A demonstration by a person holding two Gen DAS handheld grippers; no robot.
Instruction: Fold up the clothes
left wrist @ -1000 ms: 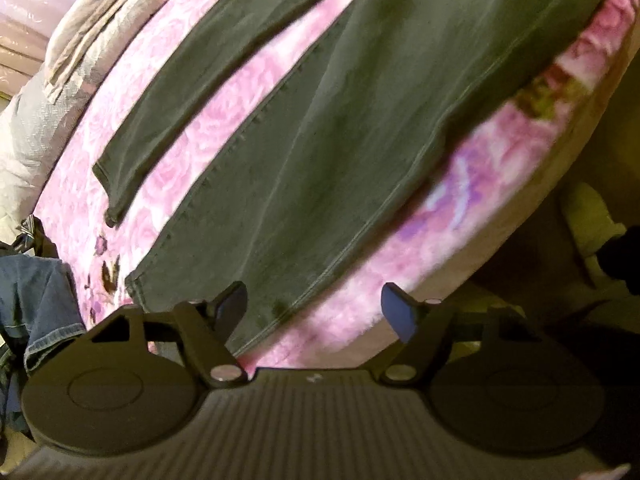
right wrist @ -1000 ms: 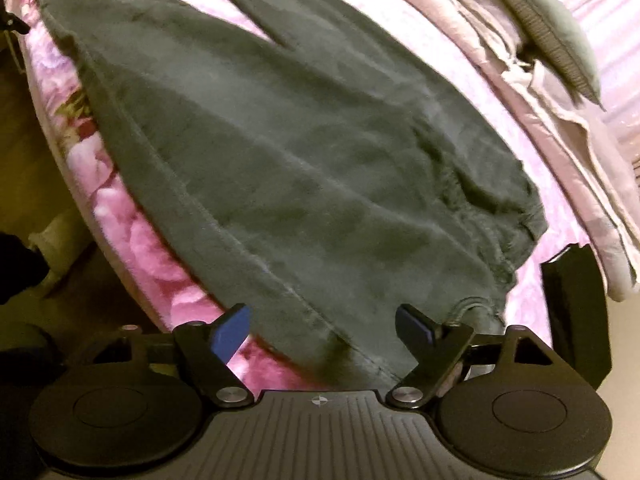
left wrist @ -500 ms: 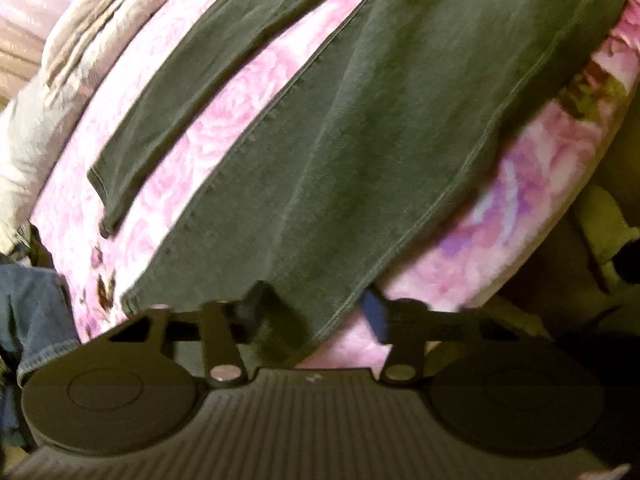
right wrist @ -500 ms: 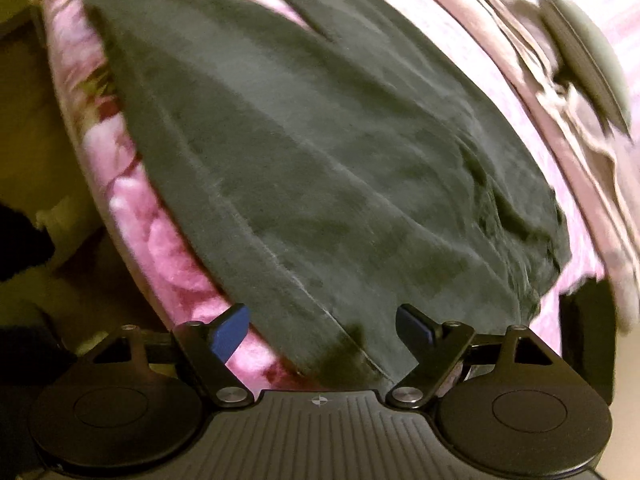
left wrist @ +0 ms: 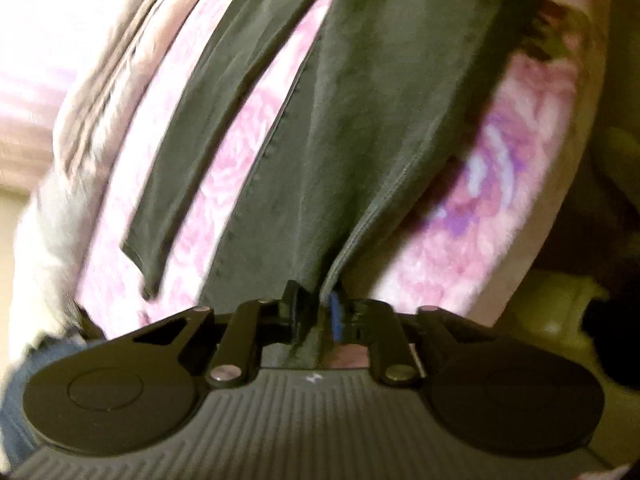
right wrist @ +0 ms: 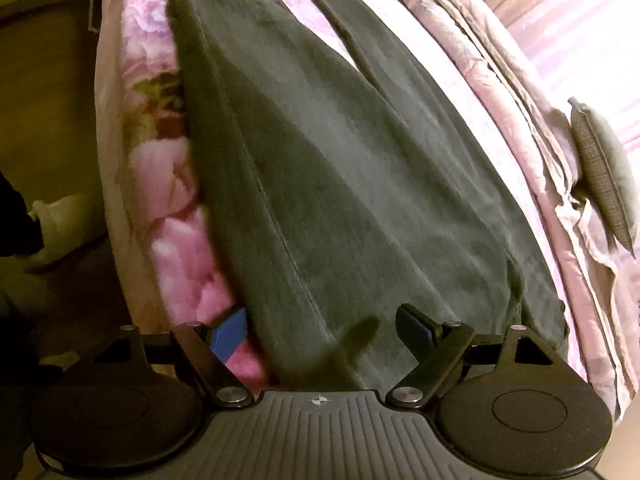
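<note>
While the dark trousers [left wrist: 360,128] lie along the bed's [left wrist: 480,220] near edge, our left gripper [left wrist: 314,312] has just been closing and pinches their hem. Our right gripper [right wrist: 320,330] stands spread over the waist.

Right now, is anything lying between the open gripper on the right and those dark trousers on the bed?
Nothing visible. The right gripper stands open right over the edge of the dark trousers, with only the floral bedspread beside them. The left gripper has just closed on the trouser hem.

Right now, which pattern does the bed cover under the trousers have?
Pink flowers; the bed cover shows best in the right wrist view.
</note>
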